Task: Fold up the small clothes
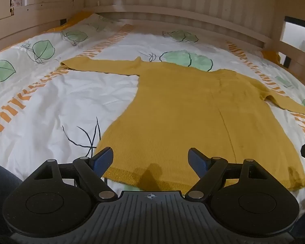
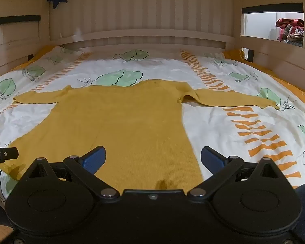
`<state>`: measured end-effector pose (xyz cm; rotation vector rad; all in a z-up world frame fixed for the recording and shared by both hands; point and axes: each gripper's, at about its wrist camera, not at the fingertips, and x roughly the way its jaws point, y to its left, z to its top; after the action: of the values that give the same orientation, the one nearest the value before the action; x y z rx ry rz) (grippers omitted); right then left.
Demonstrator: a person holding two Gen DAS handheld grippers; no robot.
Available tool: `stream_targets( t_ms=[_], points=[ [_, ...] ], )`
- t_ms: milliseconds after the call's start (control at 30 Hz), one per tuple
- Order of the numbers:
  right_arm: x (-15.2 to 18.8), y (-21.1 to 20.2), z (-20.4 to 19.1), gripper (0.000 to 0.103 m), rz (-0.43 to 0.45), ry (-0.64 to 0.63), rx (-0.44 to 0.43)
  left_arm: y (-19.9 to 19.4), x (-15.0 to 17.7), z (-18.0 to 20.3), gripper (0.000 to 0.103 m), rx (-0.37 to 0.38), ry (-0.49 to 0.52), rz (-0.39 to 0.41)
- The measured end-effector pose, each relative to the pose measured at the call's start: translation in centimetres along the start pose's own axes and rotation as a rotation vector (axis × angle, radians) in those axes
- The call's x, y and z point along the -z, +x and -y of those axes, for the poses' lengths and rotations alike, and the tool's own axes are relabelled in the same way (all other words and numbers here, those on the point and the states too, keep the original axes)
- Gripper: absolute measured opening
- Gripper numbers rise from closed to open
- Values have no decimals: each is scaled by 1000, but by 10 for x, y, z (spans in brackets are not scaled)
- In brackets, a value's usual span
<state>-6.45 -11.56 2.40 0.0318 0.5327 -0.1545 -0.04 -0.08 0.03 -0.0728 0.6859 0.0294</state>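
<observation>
One garment on the bed [image 1: 50,101]: a mustard knitted sweater [image 1: 183,105] spread flat on the leaf-print duvet cover [image 2: 223,122], nothing folded yet by the look of it. Its long axis runs straight away from both tongs, hem at the near edge and neckline [image 2: 152,82] pointing at the wooden bed rail [image 2: 152,34]; the cross axis is the sleeves, stretched out to either side. Left sleeve [image 1: 99,66] reaches far out to the left, right sleeve [image 2: 229,100] to the right, its cuff lying near a leaf print. Left tongs [image 1: 150,160] hang over the hem's left corner, jaws wide, nothing between them. Right tongs [image 2: 153,158] hang over the hem towards its right side, also wide and empty; whether either touches the knit I can't tell. The relation that matters: each sleeve lies well ahead of and outboard of its own-side tongs, so my guess is left tongs take the left cuff and right tongs the right. Both sit at the hem end, so a bottom-up fold is equally in reach.
</observation>
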Motion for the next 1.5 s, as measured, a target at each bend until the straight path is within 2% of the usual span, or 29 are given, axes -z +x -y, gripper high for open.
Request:
stream_targets(
  t_ms=[200,233,1500],
  points=[
    [0,0,0,101,-1,-5,4,-2,1,5,80,-1,23,11],
    [0,0,-1,101,-1,-8,6,-1,3,1,80,-2,-10,-4],
    [0,0,-3,101,-5,-26,12,3,2,-2,80,-12,-10,-14]
  ],
)
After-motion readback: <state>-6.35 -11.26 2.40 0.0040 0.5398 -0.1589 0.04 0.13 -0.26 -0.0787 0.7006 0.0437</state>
